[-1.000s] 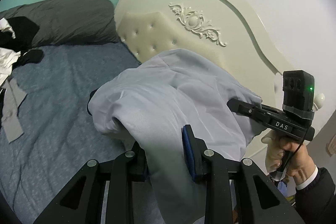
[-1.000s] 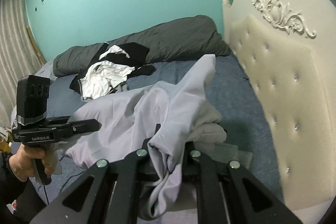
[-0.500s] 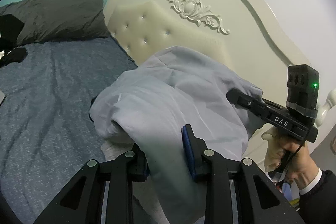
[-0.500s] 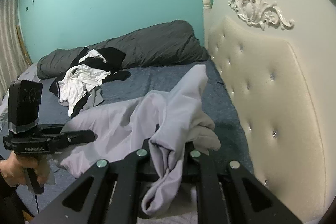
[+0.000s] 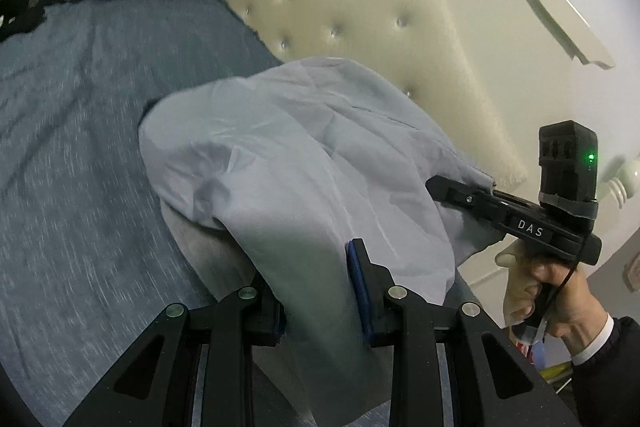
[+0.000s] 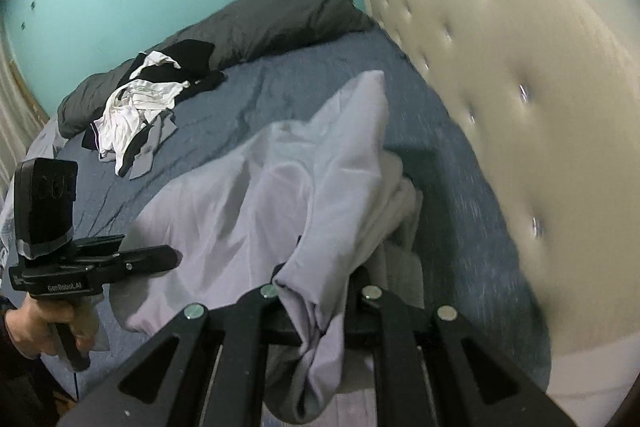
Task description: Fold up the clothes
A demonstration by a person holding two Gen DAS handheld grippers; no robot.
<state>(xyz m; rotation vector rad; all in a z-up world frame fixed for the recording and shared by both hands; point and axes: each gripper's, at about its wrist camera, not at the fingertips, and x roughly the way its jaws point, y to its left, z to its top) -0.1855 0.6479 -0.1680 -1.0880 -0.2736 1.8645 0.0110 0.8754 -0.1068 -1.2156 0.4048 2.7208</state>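
Note:
A pale lilac-grey garment (image 5: 288, 163) hangs bunched between both grippers, low over the blue-grey bed sheet (image 5: 80, 155). In the left wrist view my left gripper (image 5: 316, 279) is shut on a thick fold of it, with cloth filling the gap between the blue pads (image 5: 354, 267). My right gripper (image 5: 436, 185), held by a hand, reaches into the cloth from the right. In the right wrist view my right gripper (image 6: 320, 281) is shut on a narrow fold of the garment (image 6: 256, 195), whose tail hangs below the fingers. The left gripper (image 6: 170, 257) sits at the cloth's left edge.
A cream tufted headboard (image 6: 500, 75) stands close on the right. A dark grey duvet (image 6: 260, 23) lies along the teal wall. A pile of black and white clothes (image 6: 136, 107) sits on the far left of the bed sheet (image 6: 280, 87).
Both grippers have sunk toward the bed with the garment still held. The headboard and sheet now look closer, and the cloth's lower part has settled nearer the mattress.

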